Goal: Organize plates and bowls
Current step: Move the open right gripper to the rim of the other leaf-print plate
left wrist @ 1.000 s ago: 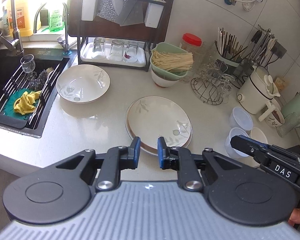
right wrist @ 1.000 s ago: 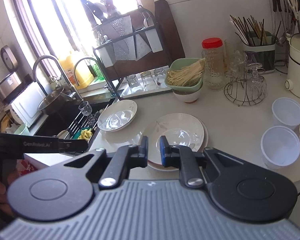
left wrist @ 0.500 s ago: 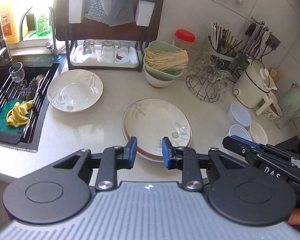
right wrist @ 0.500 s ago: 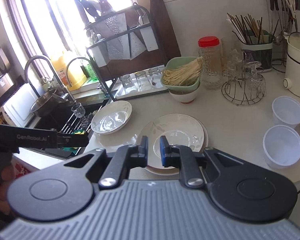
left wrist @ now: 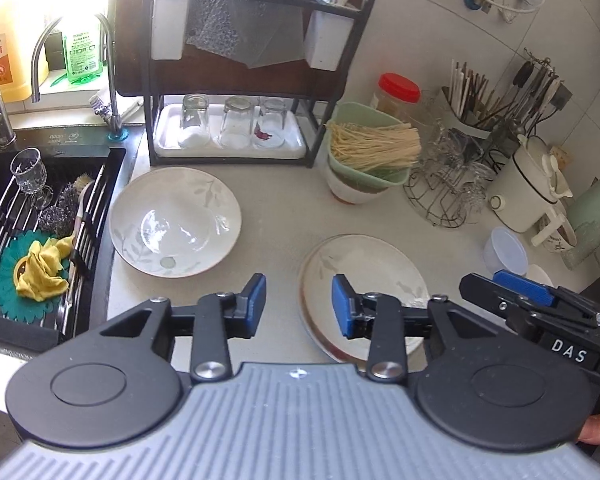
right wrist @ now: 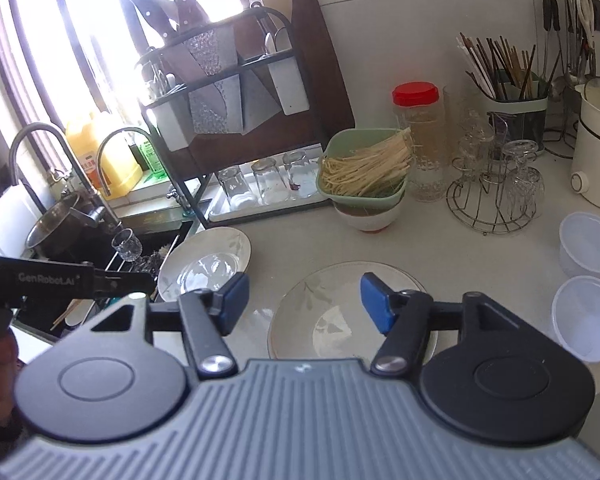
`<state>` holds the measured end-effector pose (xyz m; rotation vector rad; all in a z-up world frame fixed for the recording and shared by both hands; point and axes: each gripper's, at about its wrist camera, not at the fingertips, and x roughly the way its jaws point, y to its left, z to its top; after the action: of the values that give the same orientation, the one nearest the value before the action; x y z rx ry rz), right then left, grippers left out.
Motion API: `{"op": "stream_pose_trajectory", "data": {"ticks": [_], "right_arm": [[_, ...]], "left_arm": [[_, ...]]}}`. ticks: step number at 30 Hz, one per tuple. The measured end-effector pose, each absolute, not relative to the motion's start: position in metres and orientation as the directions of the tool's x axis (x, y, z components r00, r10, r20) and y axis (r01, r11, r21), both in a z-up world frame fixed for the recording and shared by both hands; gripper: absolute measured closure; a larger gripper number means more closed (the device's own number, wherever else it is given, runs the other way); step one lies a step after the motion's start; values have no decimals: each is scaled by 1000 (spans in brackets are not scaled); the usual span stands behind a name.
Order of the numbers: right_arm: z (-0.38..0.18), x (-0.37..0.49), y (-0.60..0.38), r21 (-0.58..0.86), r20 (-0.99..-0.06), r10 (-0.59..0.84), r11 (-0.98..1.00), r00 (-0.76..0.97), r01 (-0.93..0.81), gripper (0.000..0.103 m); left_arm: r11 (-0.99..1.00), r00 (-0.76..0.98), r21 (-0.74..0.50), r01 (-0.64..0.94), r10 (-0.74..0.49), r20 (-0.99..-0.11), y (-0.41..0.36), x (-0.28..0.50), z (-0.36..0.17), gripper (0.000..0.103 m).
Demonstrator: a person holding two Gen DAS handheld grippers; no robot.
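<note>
A white leaf-patterned bowl (left wrist: 175,222) is sitting upright beside the sink. Well apart to its right, matching stacked plates (left wrist: 364,280) are lying flat before me.

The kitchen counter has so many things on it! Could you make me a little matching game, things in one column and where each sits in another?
Things:
1. yellow cloth
2. dry noodles
3. upturned glasses
4. chopsticks

Places:
A. on the white tray under the dish rack
B. in the green square bowl
C. in the sink, on a green mat
D. standing in the holder by the wall

Pairs: 1-C, 2-B, 3-A, 4-D
</note>
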<state>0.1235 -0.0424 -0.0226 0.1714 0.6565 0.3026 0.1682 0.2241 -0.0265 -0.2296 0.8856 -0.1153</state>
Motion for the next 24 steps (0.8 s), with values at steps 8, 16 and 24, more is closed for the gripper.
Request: {"op": "stream_pose_trajectory", "data": {"ticks": [8,16,24], "right_arm": [[-30,156,-12,283,-603,348,935,717,-216,39],[-40,179,18,309,-612,365,927,702,-213,39],[-58,211,54,309,-648,375,925,663,-221,39]], "left_arm": [[968,622,-253,-5,-195,-759,264,197,-38,49],[954,567,-298,-43,-223,-793,304,234,-70,45],[954,530,-290,-76,-207,-822,342,260,-97,44]]}}
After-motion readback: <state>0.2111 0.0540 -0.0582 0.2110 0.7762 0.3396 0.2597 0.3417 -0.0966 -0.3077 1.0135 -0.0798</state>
